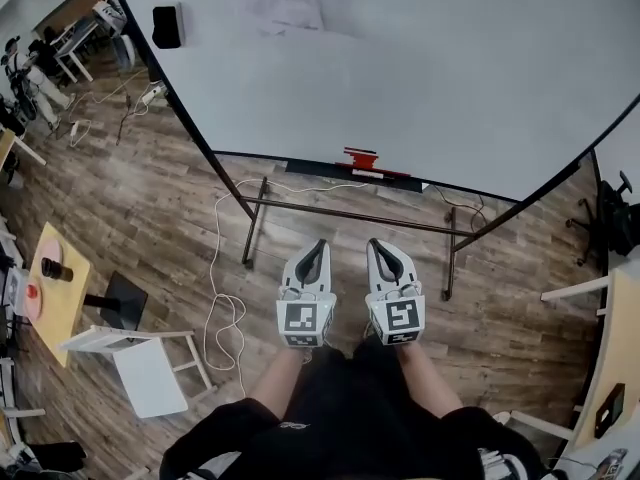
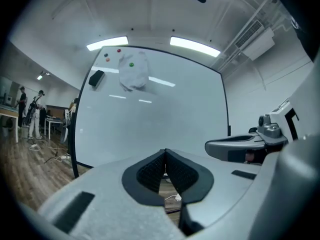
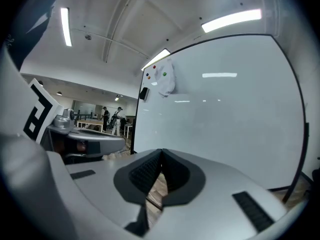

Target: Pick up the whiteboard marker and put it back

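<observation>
A big whiteboard (image 1: 430, 58) on a black floor stand fills the far side of the head view. On its tray (image 1: 330, 168) lie red items (image 1: 361, 156); whether one is the marker I cannot tell. My left gripper (image 1: 320, 244) and right gripper (image 1: 374, 243) hang side by side over the wooden floor, short of the board, both shut with nothing between the pads. In the left gripper view my left gripper (image 2: 165, 152) points at the whiteboard (image 2: 165, 119), the right gripper (image 2: 245, 146) beside it. In the right gripper view my right gripper (image 3: 161, 152) also faces the whiteboard (image 3: 225, 119).
A black eraser (image 1: 167, 25) and a white sheet (image 2: 134, 71) under coloured magnets stick to the board. The stand's crossbar (image 1: 350, 218) and legs stand ahead. A white cable (image 1: 215, 268) loops on the floor. A white stool (image 1: 150, 363) and yellow table (image 1: 55, 278) are left; people (image 3: 107, 116) stand far off.
</observation>
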Motion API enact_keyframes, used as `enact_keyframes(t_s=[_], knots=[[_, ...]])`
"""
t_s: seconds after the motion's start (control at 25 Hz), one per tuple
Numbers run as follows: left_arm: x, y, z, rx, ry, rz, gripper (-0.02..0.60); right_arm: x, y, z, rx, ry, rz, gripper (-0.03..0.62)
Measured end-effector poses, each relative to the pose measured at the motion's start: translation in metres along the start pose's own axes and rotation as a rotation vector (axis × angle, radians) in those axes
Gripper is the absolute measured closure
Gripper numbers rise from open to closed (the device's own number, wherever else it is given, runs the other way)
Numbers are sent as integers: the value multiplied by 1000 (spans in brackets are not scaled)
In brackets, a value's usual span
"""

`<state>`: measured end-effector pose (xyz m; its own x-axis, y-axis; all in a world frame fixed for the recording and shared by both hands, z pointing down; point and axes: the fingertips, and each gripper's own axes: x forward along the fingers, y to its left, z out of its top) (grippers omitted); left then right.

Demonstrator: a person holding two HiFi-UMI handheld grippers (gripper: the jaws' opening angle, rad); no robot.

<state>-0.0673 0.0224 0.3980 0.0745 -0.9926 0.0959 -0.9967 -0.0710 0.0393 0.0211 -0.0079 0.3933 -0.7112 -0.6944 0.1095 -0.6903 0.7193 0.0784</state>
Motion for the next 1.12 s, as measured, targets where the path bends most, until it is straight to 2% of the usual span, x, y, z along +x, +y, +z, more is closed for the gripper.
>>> enact_keyframes(t_s=[0.28, 0.64, 0.84, 1.12], knots=[[-8, -39, 25, -3, -60, -1, 575, -43, -27, 20, -12, -58, -17, 591], [-3, -118, 48, -28, -114, -1, 575, -93, -84, 32, -27, -111, -5, 591], [-6, -142, 56, -12, -129, 18, 575, -111, -95, 36, -31, -135, 24, 591], [-8, -157, 58, -5, -150, 42, 575, -117, -95, 40, -31, -154, 81, 591]])
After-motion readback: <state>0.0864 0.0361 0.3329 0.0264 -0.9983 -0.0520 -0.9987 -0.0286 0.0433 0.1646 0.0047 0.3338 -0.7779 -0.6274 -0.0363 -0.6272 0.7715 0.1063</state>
